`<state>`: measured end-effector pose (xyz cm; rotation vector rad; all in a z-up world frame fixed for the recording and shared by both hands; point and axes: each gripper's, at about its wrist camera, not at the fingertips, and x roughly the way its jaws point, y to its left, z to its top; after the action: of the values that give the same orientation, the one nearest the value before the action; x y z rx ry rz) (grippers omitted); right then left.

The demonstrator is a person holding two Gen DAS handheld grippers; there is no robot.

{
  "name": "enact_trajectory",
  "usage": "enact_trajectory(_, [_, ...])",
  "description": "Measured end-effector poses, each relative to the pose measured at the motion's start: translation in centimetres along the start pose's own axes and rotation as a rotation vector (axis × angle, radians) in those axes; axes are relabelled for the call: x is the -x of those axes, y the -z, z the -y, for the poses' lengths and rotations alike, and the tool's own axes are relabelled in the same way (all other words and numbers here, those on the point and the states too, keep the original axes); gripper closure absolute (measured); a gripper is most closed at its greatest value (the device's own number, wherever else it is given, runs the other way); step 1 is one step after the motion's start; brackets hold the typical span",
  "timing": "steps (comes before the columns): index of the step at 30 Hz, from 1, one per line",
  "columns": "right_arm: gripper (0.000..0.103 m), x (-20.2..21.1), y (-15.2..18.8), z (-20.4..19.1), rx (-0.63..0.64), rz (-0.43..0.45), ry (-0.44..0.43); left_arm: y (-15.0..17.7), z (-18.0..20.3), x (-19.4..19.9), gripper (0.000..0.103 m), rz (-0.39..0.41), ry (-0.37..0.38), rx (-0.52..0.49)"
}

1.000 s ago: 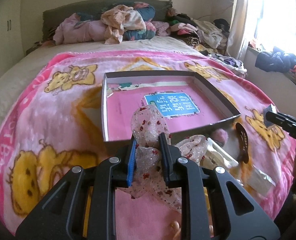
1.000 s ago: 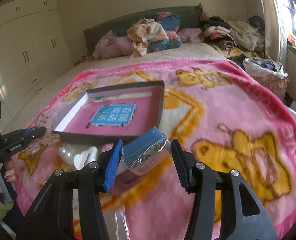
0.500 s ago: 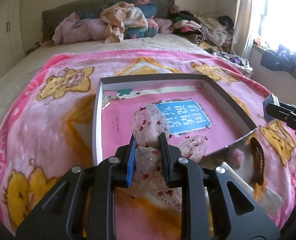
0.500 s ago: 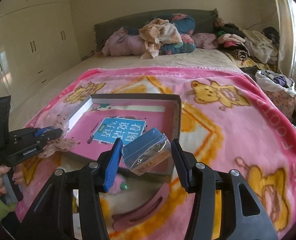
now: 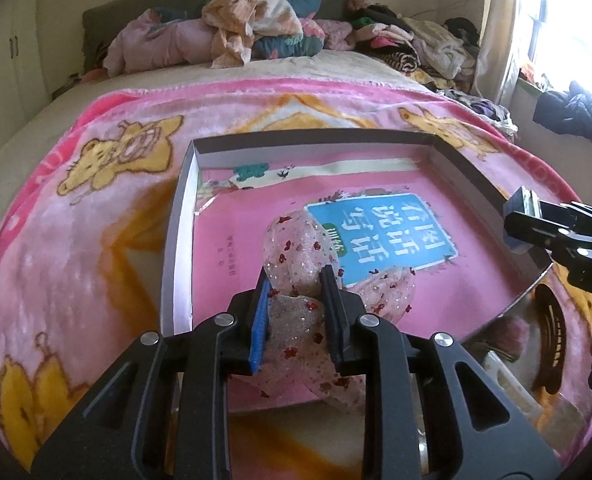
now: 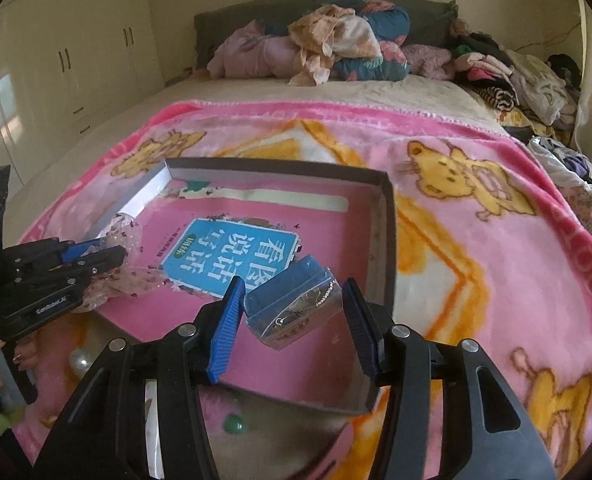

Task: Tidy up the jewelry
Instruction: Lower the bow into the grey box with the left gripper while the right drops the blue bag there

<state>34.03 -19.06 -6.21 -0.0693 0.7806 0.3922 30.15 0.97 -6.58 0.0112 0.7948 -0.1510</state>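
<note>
A shallow grey-walled box (image 5: 180,220) (image 6: 387,232) lies on the pink bear blanket, with a pink book bearing a blue label (image 5: 383,236) (image 6: 232,256) flat inside it. My left gripper (image 5: 296,280) (image 6: 108,250) is shut on a sheer glittery bow with red flowers (image 5: 296,240) (image 6: 126,228), held above the box's near left part. My right gripper (image 6: 294,284) (image 5: 513,224) is shut on a small clear case with a blue base (image 6: 292,308). A thin chain shows inside the case, which hangs over the box's near right part.
A brown hair clip (image 5: 551,344), a pink pompom (image 5: 503,332), a green bead (image 6: 234,424) and a pale round piece (image 6: 78,360) lie on the blanket before the box. Clothes are piled at the bed's head (image 5: 256,28). A wardrobe (image 6: 56,60) stands at the left.
Both grippers have moved forward from the loose items to above the box. The bow and the clear case have stayed in their grips.
</note>
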Motion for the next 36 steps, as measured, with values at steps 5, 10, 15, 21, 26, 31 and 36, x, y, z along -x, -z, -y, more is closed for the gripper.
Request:
enact_trajectory(5, [0.055, -1.7, 0.1, -0.2, -0.007, -0.031, 0.003, 0.2, -0.6, -0.8, 0.086, -0.014, 0.004, 0.010])
enact_trajectory(10, [0.054, -2.6, 0.3, -0.5, -0.010, -0.048, 0.005, 0.2, -0.8, -0.9, 0.085, -0.008, 0.005, 0.015])
enact_trajectory(15, [0.044, -2.4, 0.6, -0.3, -0.025, -0.037, 0.009, 0.3, -0.9, -0.7, 0.080, 0.001, 0.004, 0.014])
enact_trajectory(21, [0.031, -0.8, 1.0, 0.4, -0.061, 0.012, 0.013, 0.4, -1.2, -0.4, 0.066, 0.015, 0.002, 0.035])
enact_trajectory(26, [0.021, 1.2, 1.6, 1.2, -0.095, 0.054, 0.031, 0.5, -1.5, 0.7, 0.048, 0.042, -0.011, 0.055])
enact_trajectory(31, [0.016, 3.2, 2.4, 1.6, -0.123, 0.095, 0.053, 0.7, -1.9, 2.8, 0.029, 0.096, -0.030, 0.086])
enact_trajectory(36, [0.012, 5.0, 3.1, 1.4, -0.115, 0.126, 0.078, 1.1, -2.0, 5.5, 0.013, 0.166, -0.030, 0.109])
